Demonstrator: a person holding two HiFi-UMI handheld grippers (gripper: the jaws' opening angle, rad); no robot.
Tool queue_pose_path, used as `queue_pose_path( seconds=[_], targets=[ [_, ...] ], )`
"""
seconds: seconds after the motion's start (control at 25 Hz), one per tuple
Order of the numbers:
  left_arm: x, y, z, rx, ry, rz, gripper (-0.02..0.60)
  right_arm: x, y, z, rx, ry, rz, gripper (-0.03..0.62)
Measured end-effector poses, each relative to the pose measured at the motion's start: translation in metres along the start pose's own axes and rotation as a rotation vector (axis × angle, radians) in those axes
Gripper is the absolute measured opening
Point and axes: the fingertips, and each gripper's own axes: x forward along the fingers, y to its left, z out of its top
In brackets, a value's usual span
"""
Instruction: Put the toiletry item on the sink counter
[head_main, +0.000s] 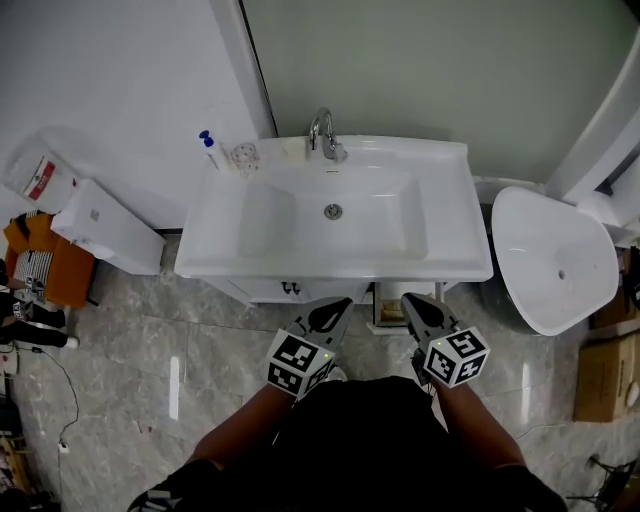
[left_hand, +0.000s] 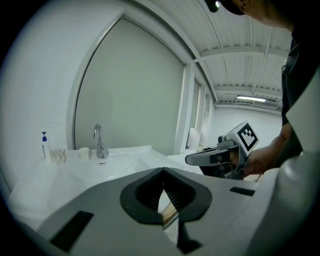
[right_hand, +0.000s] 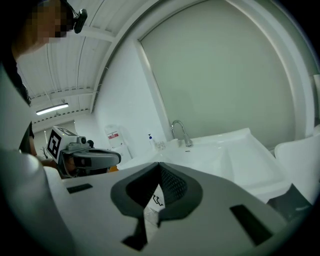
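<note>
– One pump bottle (head_main: 209, 146), blue-topped: where does it stand?
– Upright on the worktop (head_main: 470, 262), at the 11 o'clock corner in the head view, close to the wall. A clear glass (head_main: 244, 155) is just beside it at its 3 o'clock. The tap (head_main: 323, 135) sits at 12 o'clock of the basin (head_main: 260, 215).
– Do the gripper views add anything?
– The left gripper view lines up the pump bottle (left_hand: 45, 146), then the glass, then a small white cup (left_hand: 84, 153) before the tap. I cannot pick that cup out from above. The right gripper view shows the pump bottle (right_hand: 150, 140) small, at 9 o'clock of the tap. Both show a ceiling light (left_hand: 252, 99).
– And the grippers?
– Both are at 6 o'clock of the worktop, short of its front edge and well apart from the pump bottle. The left gripper (head_main: 345, 301) is clenched, tips meeting, with nothing between them. The right gripper (head_main: 408, 298) is closed tight and empty too.
– What does only the head view give?
– The drain (head_main: 333, 211), and a white bin (head_main: 108, 228) at 9 o'clock of the worktop. The toilet (head_main: 555, 262) lies at 3 o'clock.
</note>
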Motion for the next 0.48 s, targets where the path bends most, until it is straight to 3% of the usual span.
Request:
queue_pose_path(
  seconds=[0.48],
  targets=[
    [0.010,-0.068,-0.001,-0.058,-0.017,0.085,0.000,-0.071,-0.021,-0.005,-0.064,0.031,0.072,0.003]
  ],
)
